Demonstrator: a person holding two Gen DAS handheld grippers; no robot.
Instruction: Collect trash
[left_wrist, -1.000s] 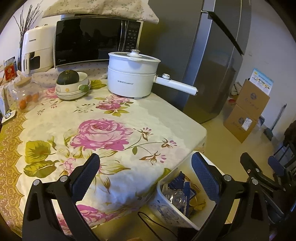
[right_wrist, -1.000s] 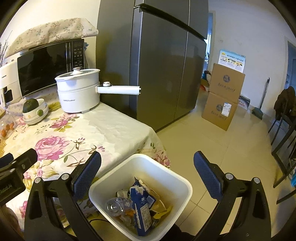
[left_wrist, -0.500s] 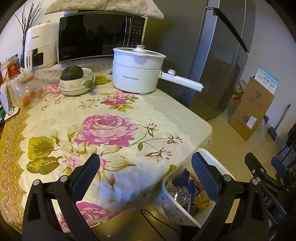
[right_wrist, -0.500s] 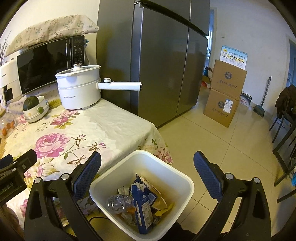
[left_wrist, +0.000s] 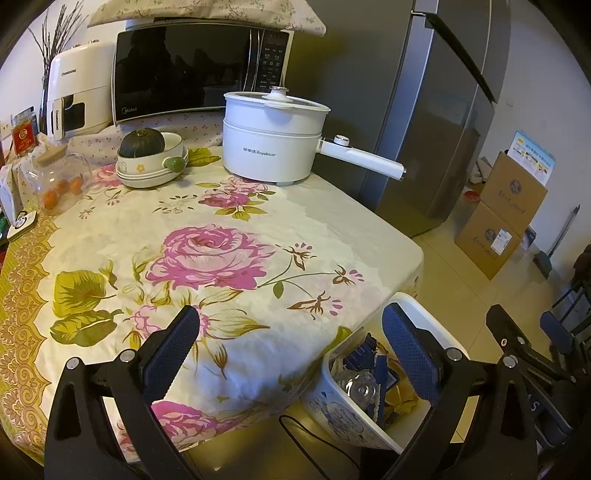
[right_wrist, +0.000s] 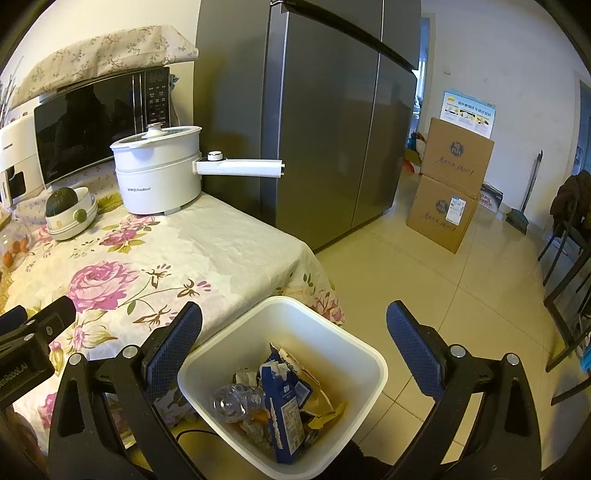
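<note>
Left wrist view: left tool (left_wrist: 290, 334) wide open, nothing between its fingers, held over the near edge of the surface (left_wrist: 229, 236) with the floral cloth, aimed toward the microwave (left_wrist: 192, 70). White bin (left_wrist: 373, 417) stands on the floor just beside the surface's near right corner, partly behind the right finger; a clear plastic bottle (left_wrist: 356, 386) and a blue carton (left_wrist: 369, 350) show inside. White pot (left_wrist: 273, 142) sits at the far side, its handle pointing right toward the fridge (left_wrist: 436, 122). Bowl with a dark green squash (left_wrist: 142, 142) to the left of the pot. Right wrist view: right tool (right_wrist: 295, 334) also wide open and empty, above the bin (right_wrist: 332, 332), looking down into it. Blue carton (right_wrist: 284, 410) stands roughly upright, long axis vertical, torn top up. Clear bottle (right_wrist: 234, 400) lies on its side, left of the carton, touching it, long axis left-right. Crumpled yellow and brown scraps (right_wrist: 325, 402) around them. Part of the left tool (right_wrist: 33, 332) shows at the left edge, over the cloth. Cardboard boxes (right_wrist: 450, 177) stacked by the far wall.
</note>
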